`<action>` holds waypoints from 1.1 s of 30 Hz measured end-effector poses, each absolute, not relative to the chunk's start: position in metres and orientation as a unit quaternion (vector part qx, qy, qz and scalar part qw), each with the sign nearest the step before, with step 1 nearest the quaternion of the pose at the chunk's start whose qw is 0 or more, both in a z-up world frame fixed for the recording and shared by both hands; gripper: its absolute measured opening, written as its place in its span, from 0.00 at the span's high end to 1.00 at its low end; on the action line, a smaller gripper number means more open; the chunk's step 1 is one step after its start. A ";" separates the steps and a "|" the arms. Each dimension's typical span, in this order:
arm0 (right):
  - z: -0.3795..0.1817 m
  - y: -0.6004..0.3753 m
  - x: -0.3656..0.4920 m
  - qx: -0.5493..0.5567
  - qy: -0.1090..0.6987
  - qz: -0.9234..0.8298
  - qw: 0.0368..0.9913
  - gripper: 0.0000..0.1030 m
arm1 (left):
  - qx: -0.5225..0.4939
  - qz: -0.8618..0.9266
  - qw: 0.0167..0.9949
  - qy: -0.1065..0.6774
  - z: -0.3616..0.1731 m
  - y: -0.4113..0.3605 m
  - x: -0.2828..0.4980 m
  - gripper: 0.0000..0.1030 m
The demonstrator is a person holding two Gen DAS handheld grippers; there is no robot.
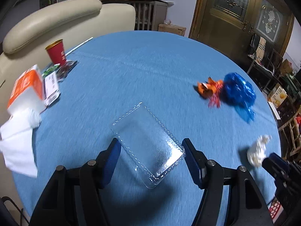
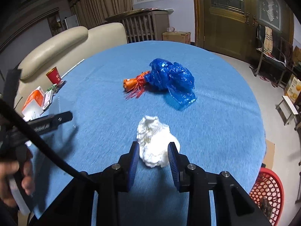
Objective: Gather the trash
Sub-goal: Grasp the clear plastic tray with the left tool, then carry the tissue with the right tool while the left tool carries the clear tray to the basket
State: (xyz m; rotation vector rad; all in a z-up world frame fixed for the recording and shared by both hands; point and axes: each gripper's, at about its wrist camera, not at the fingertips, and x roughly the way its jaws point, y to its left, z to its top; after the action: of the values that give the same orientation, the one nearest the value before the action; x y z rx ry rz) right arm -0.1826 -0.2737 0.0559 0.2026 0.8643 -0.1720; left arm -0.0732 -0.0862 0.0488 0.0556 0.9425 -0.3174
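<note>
A clear plastic tray [image 1: 148, 143] lies on the blue round table [image 1: 150, 66], between the fingers of my open left gripper [image 1: 150, 150], which straddles its near end without closing on it. A crumpled white tissue wad [image 2: 157, 143] sits between the fingers of my right gripper [image 2: 154, 150]; the pads stand beside it, still apart. The wad also shows in the left wrist view [image 1: 256, 150], with the right gripper [image 1: 276, 164] at it. A blue plastic bag [image 2: 171, 79] and an orange-red wrapper [image 2: 134, 84] lie farther back.
At the table's left edge stand a red cup [image 1: 56, 51], an orange-white carton [image 1: 28, 88], printed packets [image 1: 54, 79] and white napkins [image 1: 17, 145]. A red mesh basket [image 2: 267, 194] stands on the floor at right. A cream sofa [image 1: 56, 22] is behind the table.
</note>
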 end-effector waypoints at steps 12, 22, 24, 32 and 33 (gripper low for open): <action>0.054 -0.286 -0.178 0.089 0.406 -0.120 0.902 0.18 | 0.012 -0.165 0.879 0.448 0.053 -0.072 -0.106 0.33; 0.040 -0.291 -0.165 0.105 0.426 -0.106 0.892 0.59 | 0.026 -0.172 0.882 0.437 0.060 -0.080 -0.119 0.33; 0.045 -0.292 -0.174 0.112 0.420 -0.107 0.894 0.59 | 0.031 -0.177 0.883 0.434 0.061 -0.084 -0.127 0.33; 0.062 -0.289 -0.225 0.133 0.397 -0.107 0.902 0.59 | 0.055 -0.203 0.879 0.428 0.065 -0.104 -0.164 0.43; 0.064 -0.288 -0.231 0.133 0.395 -0.106 0.903 0.59 | 0.055 -0.205 0.878 0.428 0.066 -0.105 -0.166 0.43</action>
State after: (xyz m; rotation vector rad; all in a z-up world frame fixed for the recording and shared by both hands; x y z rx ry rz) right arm -0.2313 -0.2879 0.0644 0.2759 0.8159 -0.2187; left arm -0.1663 -0.1050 0.0658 0.1139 0.8934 -0.4284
